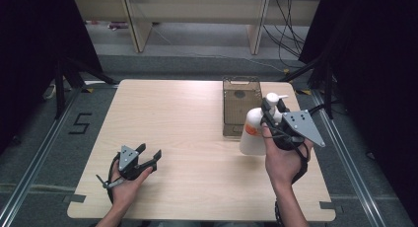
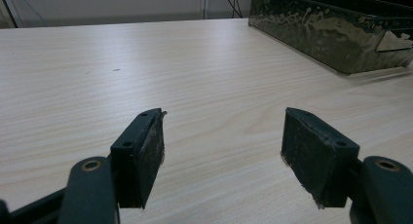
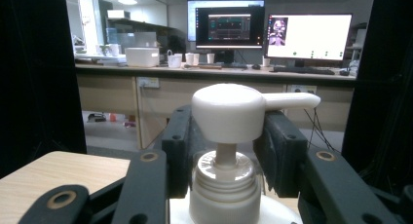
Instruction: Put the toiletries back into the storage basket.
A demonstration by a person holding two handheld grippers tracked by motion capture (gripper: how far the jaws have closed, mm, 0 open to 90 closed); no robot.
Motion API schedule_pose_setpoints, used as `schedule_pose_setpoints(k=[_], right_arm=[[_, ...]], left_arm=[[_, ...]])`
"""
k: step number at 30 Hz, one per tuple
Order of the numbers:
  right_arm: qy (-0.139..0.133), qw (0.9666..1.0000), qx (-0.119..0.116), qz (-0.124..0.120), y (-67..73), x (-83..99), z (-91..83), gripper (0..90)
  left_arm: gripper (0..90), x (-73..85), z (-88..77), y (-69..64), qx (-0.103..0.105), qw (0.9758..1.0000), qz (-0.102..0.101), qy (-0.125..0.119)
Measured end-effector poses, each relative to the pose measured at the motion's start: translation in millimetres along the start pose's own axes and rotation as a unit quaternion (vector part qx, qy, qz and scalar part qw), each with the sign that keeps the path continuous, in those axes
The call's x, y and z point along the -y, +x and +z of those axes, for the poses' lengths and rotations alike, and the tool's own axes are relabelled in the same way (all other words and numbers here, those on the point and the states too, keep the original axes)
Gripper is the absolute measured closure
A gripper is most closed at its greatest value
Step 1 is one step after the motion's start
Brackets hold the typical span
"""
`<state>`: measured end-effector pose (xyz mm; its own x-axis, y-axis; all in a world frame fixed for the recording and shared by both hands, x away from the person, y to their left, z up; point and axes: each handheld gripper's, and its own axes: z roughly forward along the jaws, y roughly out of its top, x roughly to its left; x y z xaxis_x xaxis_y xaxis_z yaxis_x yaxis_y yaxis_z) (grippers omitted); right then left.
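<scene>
A white pump bottle [image 1: 249,138] with an orange mark stands upright at the right of the wooden table [image 1: 187,118], just in front of a clear brownish bin [image 1: 240,96]. My right gripper [image 1: 274,107] is shut on the bottle's neck, just below the pump head. In the right gripper view the two black jaws flank the ribbed cap [image 3: 224,185], and the spout points right. I cannot tell whether the base touches the table. My left gripper [image 1: 149,153] rests low at the front left of the table, open, with bare wood between its pads [image 2: 141,156].
The brownish bin [image 2: 316,29] lies ahead and to the right in the left gripper view. Bare tabletop stretches between the two hands. Black frame posts and cables stand beyond the table's far corners. Desks with monitors lie far behind.
</scene>
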<state>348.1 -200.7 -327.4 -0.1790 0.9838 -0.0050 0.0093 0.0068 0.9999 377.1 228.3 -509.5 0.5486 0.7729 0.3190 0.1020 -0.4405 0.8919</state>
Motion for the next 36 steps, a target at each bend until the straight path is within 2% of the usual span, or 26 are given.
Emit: schedule_pose_setpoints(k=[4,8,9,12,15,16,17,21,24,25,28,36], right_arm=[[-0.005,1.0000,-0.003,0.006,2.7,-1.9,2.4,60.5],[-0.006,1.0000,-0.004,-0.003,4.4,-4.7,5.5,60.5],[-0.009,0.9999,-0.008,0.005,6.4,-5.3,6.7,60.5],[-0.010,0.9999,-0.009,-0.003,8.6,-8.1,9.6,60.5],[-0.015,0.9998,-0.009,0.000,10.9,-10.7,13.1,60.5],[-0.019,0.9997,-0.012,0.010,12.9,-11.3,14.5,60.5],[-0.021,0.9997,-0.010,0.003,12.6,-12.3,15.5,60.5],[-0.021,0.9997,-0.012,-0.003,16.1,-14.5,19.4,60.5],[-0.021,0.9997,-0.013,0.003,18.9,-14.6,22.2,60.5],[-0.020,0.9997,-0.011,-0.003,18.5,-14.9,23.1,60.5],[-0.020,0.9997,-0.013,0.007,19.6,-15.4,26.2,60.5],[-0.023,0.9997,-0.011,0.002,20.5,-17.9,34.5,60.5]], left_arm=[[31.6,0.0,0.0,0.0,0.000,1.0000,-0.001,0.000],[31.6,-0.1,0.1,-0.2,0.001,1.0000,0.000,0.000],[31.6,-0.1,0.1,-0.2,0.001,1.0000,0.000,0.000],[31.6,-0.1,0.0,-0.2,0.001,1.0000,0.000,0.000],[31.6,-0.1,0.1,-0.2,0.001,1.0000,0.000,0.000],[31.6,-0.1,0.1,-0.2,0.001,1.0000,0.000,0.000],[31.6,-0.1,0.0,-0.1,0.001,1.0000,0.000,0.000],[31.7,-0.1,0.4,-0.3,0.002,1.0000,-0.001,0.000],[31.7,-0.4,0.5,-0.6,0.002,1.0000,0.001,0.000],[31.7,-0.4,0.6,-0.7,0.002,1.0000,0.001,0.000],[31.7,-0.4,1.1,-0.9,0.004,1.0000,-0.001,-0.002],[31.7,-0.4,0.9,-0.9,0.003,1.0000,-0.001,-0.002]])
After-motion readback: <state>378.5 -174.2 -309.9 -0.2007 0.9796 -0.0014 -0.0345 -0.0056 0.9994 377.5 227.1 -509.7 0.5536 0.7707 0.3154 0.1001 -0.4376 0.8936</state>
